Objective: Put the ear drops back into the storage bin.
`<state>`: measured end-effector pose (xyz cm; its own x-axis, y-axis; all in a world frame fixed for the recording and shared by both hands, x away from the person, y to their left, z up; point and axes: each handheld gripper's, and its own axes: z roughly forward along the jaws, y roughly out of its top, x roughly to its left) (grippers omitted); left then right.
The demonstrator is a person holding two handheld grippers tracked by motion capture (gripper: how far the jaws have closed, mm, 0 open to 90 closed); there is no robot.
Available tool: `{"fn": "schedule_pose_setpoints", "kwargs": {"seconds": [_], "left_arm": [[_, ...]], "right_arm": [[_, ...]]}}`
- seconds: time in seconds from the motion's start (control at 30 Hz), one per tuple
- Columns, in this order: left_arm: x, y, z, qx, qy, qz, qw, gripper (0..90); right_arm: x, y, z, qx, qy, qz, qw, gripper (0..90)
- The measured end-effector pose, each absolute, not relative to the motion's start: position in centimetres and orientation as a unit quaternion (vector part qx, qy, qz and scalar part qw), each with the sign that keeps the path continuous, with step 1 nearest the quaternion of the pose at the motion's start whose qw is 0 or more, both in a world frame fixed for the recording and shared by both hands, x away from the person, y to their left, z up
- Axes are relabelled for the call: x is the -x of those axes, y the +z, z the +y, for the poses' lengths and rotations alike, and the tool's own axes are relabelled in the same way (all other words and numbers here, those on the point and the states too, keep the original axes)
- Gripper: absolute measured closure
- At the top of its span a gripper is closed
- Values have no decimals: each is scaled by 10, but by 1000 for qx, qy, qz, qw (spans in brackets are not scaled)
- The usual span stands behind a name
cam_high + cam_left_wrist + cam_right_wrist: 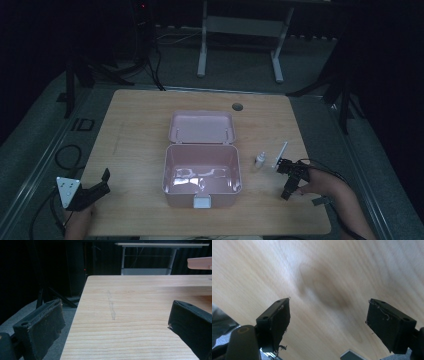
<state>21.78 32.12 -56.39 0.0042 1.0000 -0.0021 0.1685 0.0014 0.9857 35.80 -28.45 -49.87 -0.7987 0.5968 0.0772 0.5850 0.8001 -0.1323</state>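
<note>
With both tools spread and empty, the right tool (291,177) is hovering lower right, likely nearing the small bottle (260,160) for the open pink box (202,172).

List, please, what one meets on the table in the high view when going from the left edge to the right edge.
Left gripper → pink box, lid open → small white bottle → thin white stick → right gripper, held by the person's hand.
</note>
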Motion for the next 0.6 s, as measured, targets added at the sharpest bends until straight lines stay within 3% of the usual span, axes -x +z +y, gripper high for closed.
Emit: {"fn": "schedule_pose_setpoints", "kwargs": {"seconds": [0.6], "left_arm": [[-218,-564,322,-542,452,539,459,5]], "right_arm": [[-400,-486,-247,320,26,-946,42,230]]}}
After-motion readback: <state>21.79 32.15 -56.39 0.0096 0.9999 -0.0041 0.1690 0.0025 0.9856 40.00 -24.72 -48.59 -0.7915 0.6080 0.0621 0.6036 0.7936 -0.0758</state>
